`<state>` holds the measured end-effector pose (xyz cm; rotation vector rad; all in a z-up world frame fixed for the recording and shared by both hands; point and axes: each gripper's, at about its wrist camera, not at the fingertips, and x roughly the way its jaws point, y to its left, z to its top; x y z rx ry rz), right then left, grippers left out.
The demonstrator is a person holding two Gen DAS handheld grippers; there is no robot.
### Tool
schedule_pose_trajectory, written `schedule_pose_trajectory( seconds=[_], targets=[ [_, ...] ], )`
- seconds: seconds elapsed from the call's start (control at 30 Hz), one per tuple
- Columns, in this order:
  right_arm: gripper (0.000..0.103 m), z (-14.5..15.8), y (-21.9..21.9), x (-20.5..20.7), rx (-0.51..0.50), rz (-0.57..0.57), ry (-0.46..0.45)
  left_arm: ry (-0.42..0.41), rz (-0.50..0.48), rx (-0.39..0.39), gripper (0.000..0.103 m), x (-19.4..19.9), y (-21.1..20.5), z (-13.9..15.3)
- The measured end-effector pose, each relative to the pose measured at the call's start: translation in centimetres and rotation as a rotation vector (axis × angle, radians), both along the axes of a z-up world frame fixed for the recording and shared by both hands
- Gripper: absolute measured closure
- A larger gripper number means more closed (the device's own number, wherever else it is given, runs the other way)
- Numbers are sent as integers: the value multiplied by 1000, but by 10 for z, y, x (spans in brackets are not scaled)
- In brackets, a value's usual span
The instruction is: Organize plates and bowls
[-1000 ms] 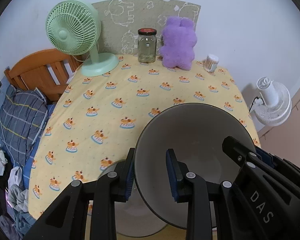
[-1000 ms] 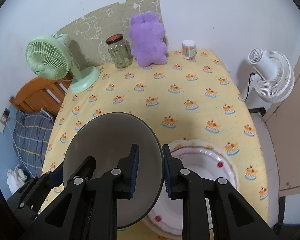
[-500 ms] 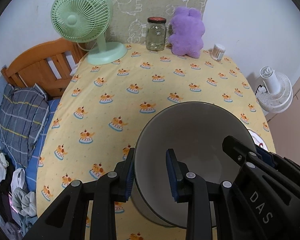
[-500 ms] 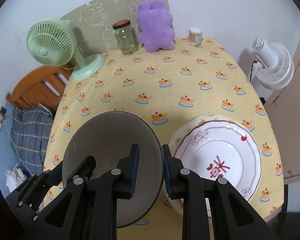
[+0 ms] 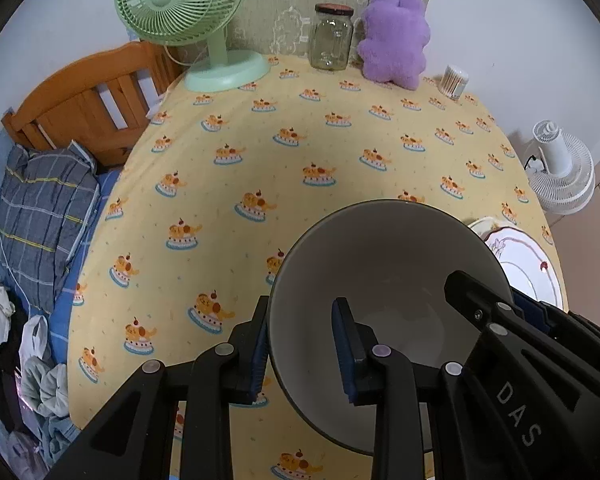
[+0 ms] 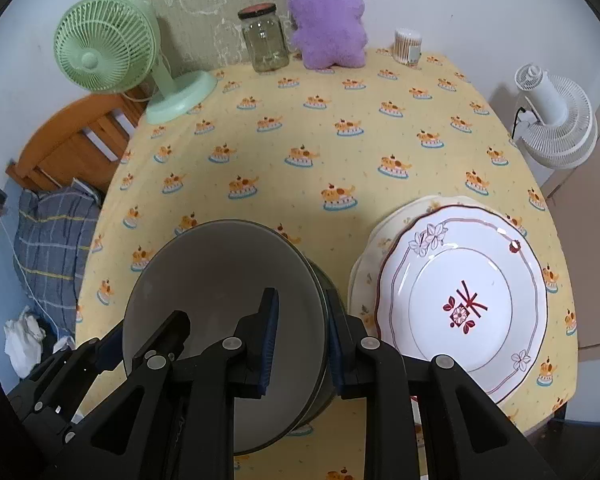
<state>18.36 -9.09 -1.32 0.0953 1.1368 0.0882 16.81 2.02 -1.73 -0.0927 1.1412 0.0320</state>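
Observation:
A grey bowl is held above the yellow tablecloth by both grippers. My left gripper is shut on its left rim, one finger inside and one outside. My right gripper is shut on its right rim the same way. The right gripper also shows in the left wrist view, the left one in the right wrist view. A white patterned plate lies on a cream plate at the table's front right, right of the bowl.
At the table's far edge stand a green fan, a glass jar, a purple plush and a cotton-swab tub. A white fan stands off the right side. A wooden bed with bedding lies left.
Both grippers have risen with the bowl and pulled back from the plates. The patterned plate, earlier partly under the bowl, now shows whole to the right of it.

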Motion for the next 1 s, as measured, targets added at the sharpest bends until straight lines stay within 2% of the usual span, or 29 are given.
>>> schedule_pose_trajectory(
  seconds=[0.17, 0.3, 0.4, 0.53, 0.87, 0.93, 0.97, 1.0],
  targets=[
    [77, -6, -4, 1, -7, -1, 8, 0, -9, 9, 76, 2, -5, -3],
    [76, -9, -5, 3, -28, 5, 15, 39, -8, -16, 76, 3, -7, -11],
    [76, -13, -9, 2, -28, 4, 22, 21, -18, 8, 75, 0, -12, -10],
    [75, -14, -10, 2, -18, -2, 25, 19, -23, 2, 74, 0, -11, -10],
    [74, -8, -16, -10, 30, -38, 18, -3, -82, -34, 63, -10, -7, 0],
    [70, -6, -18, -14, 38, -51, 23, -5, -98, -40, 62, -13, -8, 2],
    [66, -4, -19, -17, 38, -55, 24, -8, -106, -46, 57, -14, -7, 3],
    [57, -3, -19, -18, 39, -55, 25, -9, -106, -51, 53, -15, -7, 3]
  ],
)
